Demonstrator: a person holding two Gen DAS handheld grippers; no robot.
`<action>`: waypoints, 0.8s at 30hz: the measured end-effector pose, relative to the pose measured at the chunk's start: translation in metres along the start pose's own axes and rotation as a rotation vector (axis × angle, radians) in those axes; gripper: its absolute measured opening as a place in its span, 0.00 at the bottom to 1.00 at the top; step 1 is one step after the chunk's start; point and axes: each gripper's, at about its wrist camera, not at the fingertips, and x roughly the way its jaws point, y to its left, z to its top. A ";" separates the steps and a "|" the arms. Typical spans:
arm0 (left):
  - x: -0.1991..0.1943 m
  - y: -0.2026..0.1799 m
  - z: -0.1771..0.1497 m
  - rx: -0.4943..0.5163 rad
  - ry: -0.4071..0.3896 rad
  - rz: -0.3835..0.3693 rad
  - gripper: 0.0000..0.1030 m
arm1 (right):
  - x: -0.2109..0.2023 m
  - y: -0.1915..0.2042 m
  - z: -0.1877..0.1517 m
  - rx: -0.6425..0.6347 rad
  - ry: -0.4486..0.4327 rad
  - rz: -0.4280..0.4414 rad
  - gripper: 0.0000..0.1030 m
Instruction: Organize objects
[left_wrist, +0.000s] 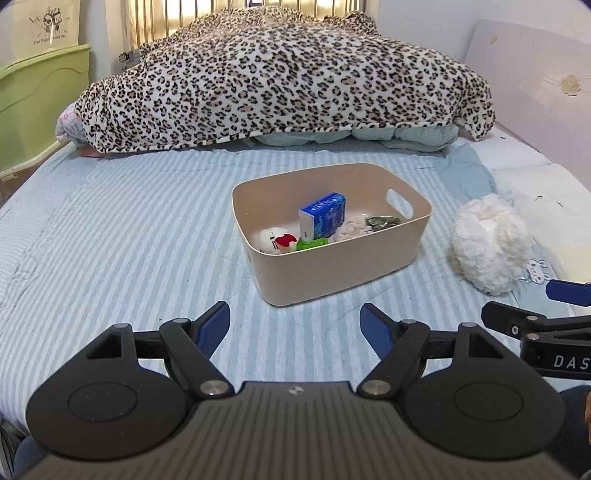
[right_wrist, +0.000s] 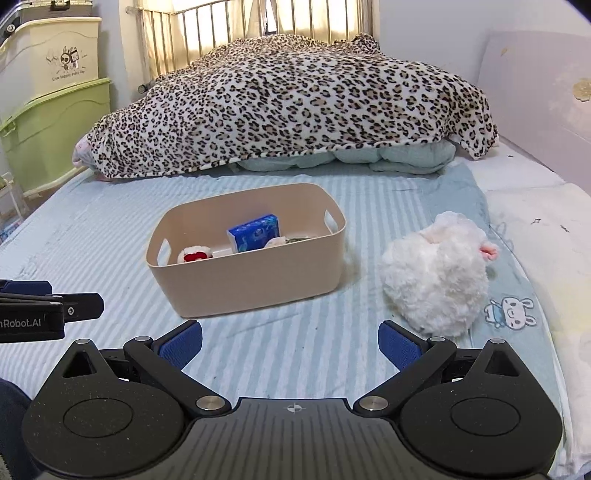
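You held the left gripper (left_wrist: 295, 328) & right gripper (right_wrist: 290, 345) spread wide, both empty, above the striped sheet (right_wrist: 92, 236). White plush toy (right_wrist: 436, 273) lay just beside the beige bin (right_wrist: 251, 284), apart from it.

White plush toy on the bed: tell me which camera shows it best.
The right wrist view. There the white plush toy lies whole and large beside the beige bin, its pink ear showing. The left wrist view shows it smaller, near the right edge, more distorted by the fisheye.
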 end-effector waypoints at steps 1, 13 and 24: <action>-0.004 -0.001 -0.001 0.000 -0.002 -0.002 0.76 | -0.004 0.000 -0.001 0.002 0.000 0.001 1.00; -0.035 -0.008 -0.030 0.017 0.022 -0.029 0.76 | -0.040 0.015 -0.020 -0.036 -0.019 0.003 1.00; -0.043 -0.005 -0.047 0.027 0.049 -0.038 0.76 | -0.052 0.020 -0.034 -0.045 0.008 0.013 1.00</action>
